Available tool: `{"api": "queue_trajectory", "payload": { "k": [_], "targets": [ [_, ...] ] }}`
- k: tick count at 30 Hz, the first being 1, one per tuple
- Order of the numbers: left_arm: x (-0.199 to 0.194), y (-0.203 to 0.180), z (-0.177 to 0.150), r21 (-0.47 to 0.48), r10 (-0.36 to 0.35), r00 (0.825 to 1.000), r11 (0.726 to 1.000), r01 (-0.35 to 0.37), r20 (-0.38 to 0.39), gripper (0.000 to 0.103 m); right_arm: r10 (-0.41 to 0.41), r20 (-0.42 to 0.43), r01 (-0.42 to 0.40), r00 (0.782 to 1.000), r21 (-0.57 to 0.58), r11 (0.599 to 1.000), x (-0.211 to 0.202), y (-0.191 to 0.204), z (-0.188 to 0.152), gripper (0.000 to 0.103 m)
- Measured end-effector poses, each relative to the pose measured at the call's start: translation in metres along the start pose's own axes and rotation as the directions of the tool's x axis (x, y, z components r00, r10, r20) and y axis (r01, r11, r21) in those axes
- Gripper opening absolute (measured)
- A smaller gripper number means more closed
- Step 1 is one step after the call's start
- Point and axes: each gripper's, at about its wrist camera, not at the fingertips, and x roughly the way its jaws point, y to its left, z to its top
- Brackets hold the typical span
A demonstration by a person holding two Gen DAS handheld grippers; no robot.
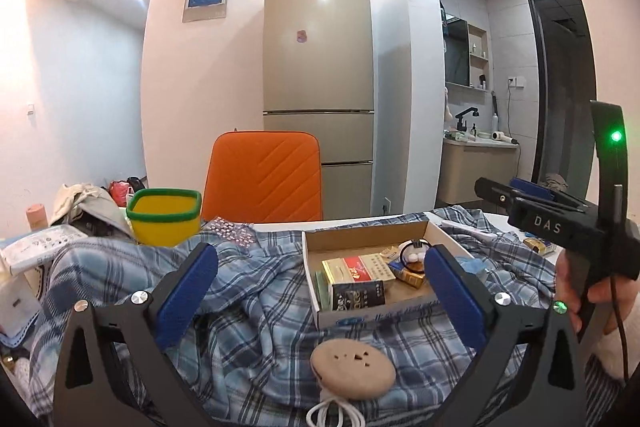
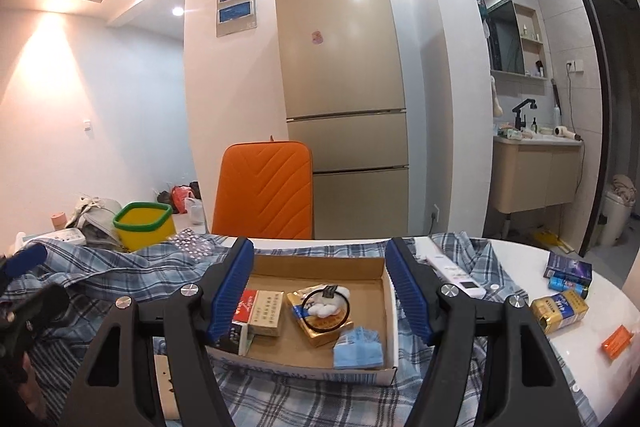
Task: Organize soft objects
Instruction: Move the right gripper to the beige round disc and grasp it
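A blue plaid shirt lies crumpled over the table; it also shows in the right wrist view. On it sits an open cardboard box holding small cartons, a black hair tie with a white plush charm and a folded blue face mask. My left gripper is open and empty above the shirt, left of the box. My right gripper is open and empty, its fingers straddling the box. A tan round pad with a white cable lies on the shirt.
A yellow bin with a green rim stands at the back left, next to a beige bag. An orange chair back is behind the table. A white remote, small boxes and an orange packet lie on the right.
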Motion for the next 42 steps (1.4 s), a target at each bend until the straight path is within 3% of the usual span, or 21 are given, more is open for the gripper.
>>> {"api": "queue_trajectory", "payload": {
  "k": [2,4,8,12,16,21,28,31,36,40,42],
  "targets": [
    [-0.006,0.003,-0.003,-0.012,-0.01,1.0,1.0,0.011,0.005,0.103,-0.006,-0.001,0.006,1.0,-0.01,1.0,0.0,0.002,-0.002,0.073],
    [-0.013,0.004,-0.007,-0.003,-0.007,1.0,1.0,0.007,0.007,0.103,-0.005,0.0,0.005,1.0,-0.011,1.0,-0.001,0.004,-0.004,0.086],
    [-0.022,0.005,-0.017,0.031,0.027,1.0,0.999,-0.027,0.0,0.103,0.015,-0.019,-0.015,1.0,-0.032,0.999,0.001,0.012,-0.006,0.087],
    [-0.025,0.013,-0.021,0.002,0.029,1.0,1.0,-0.029,-0.009,0.103,0.053,-0.109,-0.059,0.993,-0.051,0.997,0.012,0.027,-0.011,0.092],
    [-0.02,0.027,-0.024,-0.067,0.026,0.999,0.997,-0.028,-0.034,0.103,0.136,-0.227,-0.137,0.964,0.012,0.99,0.019,0.037,-0.016,0.099],
    [-0.022,0.039,-0.027,-0.128,0.073,0.997,0.989,-0.076,-0.029,0.103,0.233,-0.374,-0.216,0.898,0.087,0.973,0.03,0.057,-0.027,0.103],
    [-0.021,0.041,-0.03,-0.135,0.119,0.992,0.983,-0.124,-0.041,0.103,0.299,-0.593,-0.256,0.748,0.157,0.954,0.067,0.092,-0.061,0.103],
    [-0.022,0.043,-0.031,-0.141,0.125,0.991,0.981,-0.13,-0.04,0.103,0.32,-0.637,-0.263,0.701,0.186,0.947,0.079,0.104,-0.069,0.103],
    [-0.025,0.046,-0.031,-0.16,0.129,0.991,0.978,-0.132,-0.03,0.103,0.323,-0.675,-0.273,0.664,0.183,0.944,0.089,0.12,-0.075,0.102],
    [-0.025,0.045,-0.03,-0.155,0.129,0.991,0.979,-0.132,-0.031,0.103,0.316,-0.706,-0.286,0.634,0.165,0.944,0.096,0.129,-0.082,0.093],
    [-0.025,0.044,-0.03,-0.153,0.13,0.991,0.979,-0.134,-0.03,0.103,0.303,-0.714,-0.274,0.631,0.16,0.948,0.098,0.128,-0.085,0.092]
  ]
}}
